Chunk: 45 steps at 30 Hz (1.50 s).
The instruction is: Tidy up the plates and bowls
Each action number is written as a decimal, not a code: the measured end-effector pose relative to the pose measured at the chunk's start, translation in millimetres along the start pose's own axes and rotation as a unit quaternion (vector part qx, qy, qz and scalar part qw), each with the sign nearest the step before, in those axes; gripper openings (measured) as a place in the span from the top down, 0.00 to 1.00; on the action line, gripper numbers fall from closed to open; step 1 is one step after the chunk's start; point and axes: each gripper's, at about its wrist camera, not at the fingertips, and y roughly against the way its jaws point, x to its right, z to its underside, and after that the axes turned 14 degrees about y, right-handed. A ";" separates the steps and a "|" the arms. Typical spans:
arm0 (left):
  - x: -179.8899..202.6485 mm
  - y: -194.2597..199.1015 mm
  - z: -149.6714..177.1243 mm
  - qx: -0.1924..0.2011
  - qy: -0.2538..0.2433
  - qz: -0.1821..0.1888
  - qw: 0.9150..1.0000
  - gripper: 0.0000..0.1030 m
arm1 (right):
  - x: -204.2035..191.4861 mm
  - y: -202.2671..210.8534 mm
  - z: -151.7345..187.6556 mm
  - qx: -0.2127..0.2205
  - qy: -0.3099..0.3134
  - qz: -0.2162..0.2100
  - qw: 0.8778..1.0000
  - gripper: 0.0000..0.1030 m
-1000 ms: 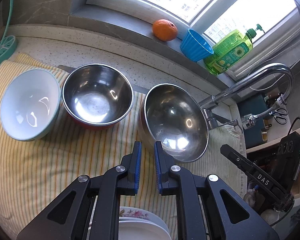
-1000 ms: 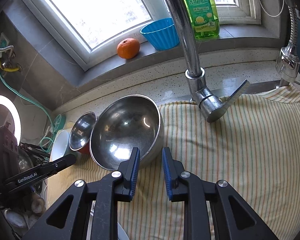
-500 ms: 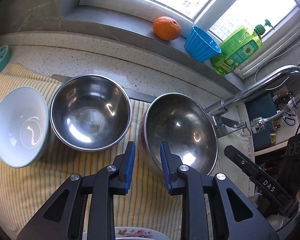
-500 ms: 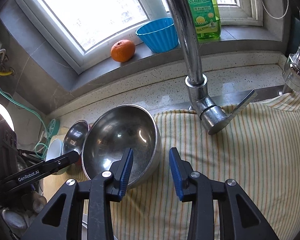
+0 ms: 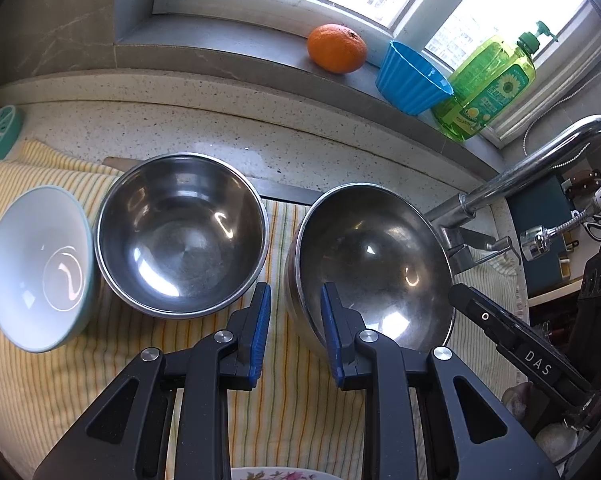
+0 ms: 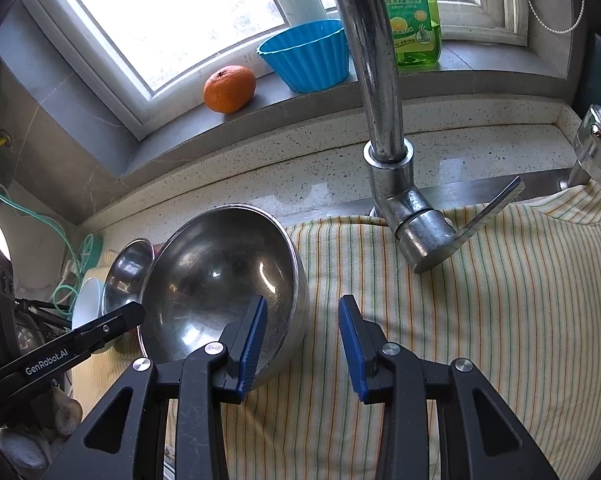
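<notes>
Left wrist view: left claw point(image 5: 292, 312) part-open, rim of large steel bowl point(image 5: 368, 256) btwn pads, prob. not gripped. Right claw point(image 6: 302, 330) part-open astride same bowl's rim, holding nothing.

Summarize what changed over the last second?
Both grippers opened and closed in on the large steel bowl: the left gripper now straddles its near-left rim, the right gripper its right rim. Neither pad presses yet. The smaller steel bowl, white bowl and striped cloth stayed put.
</notes>
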 end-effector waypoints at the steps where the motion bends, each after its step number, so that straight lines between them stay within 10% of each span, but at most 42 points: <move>1: 0.4 -1.3 0.3 -0.002 -0.001 -0.001 1.000 0.77 | -0.4 -0.8 -0.4 0.000 0.000 -0.001 1.000 0.68; 24: 1.9 -11.3 -1.7 -0.012 -0.007 0.008 1.000 0.90 | 0.9 -14.4 -2.5 -0.024 -0.010 -0.020 0.999 0.90; 45: 3.7 -2.6 12.7 -0.016 -0.009 0.009 1.000 0.90 | -1.3 0.0 3.0 -0.027 -0.005 -0.014 1.000 0.90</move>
